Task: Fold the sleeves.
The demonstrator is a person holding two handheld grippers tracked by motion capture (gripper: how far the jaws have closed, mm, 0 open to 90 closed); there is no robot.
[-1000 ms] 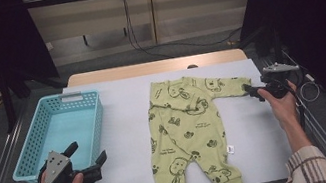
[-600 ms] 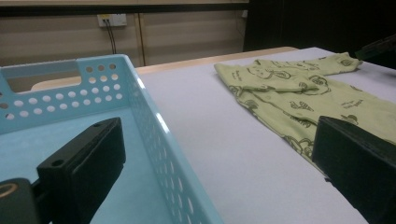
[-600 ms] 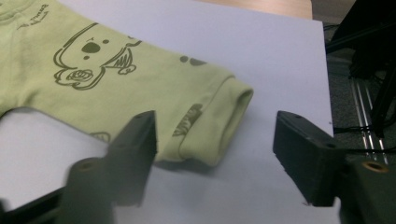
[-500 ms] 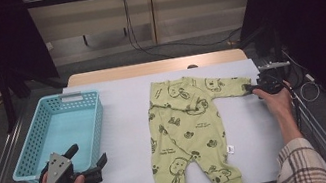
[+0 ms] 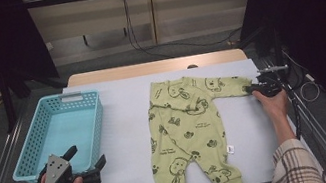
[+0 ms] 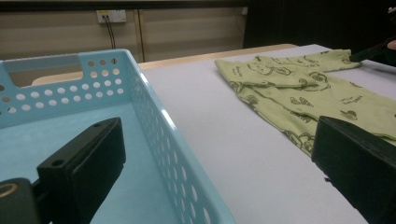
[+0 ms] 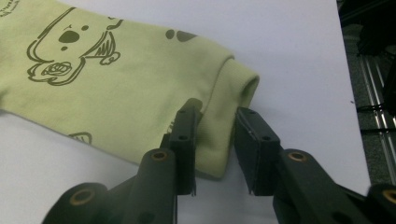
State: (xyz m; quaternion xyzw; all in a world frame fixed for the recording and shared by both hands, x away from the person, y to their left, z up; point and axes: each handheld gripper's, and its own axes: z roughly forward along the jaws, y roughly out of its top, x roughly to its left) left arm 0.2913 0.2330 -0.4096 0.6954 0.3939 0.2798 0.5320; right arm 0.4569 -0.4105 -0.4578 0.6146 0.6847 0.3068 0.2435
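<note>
Lower left of the high view: my left gripper (image 5: 88, 165) sits at the near table (image 5: 122, 129) edge, jaws spread wide, nothing between them. In the left gripper view one jaw hangs over the blue basket (image 6: 154, 121), the other over bare table. The basket (image 5: 64, 132) stands left of centre, just beyond that gripper.

Centre: the green baby romper (image 5: 188, 132) lies flat on the table, legs toward the bottom edge, one sleeve (image 5: 231, 87) stretched out to the right.

Right of frame: my right gripper (image 5: 254, 88) is down at the end of that sleeve. In the right gripper view its jaws have just been closing, with the ribbed cuff (image 7: 229, 107) between them. The left jaw touches the fabric; the right jaw is just beside the cuff's edge. I can't tell if the pinch is firm.
</note>
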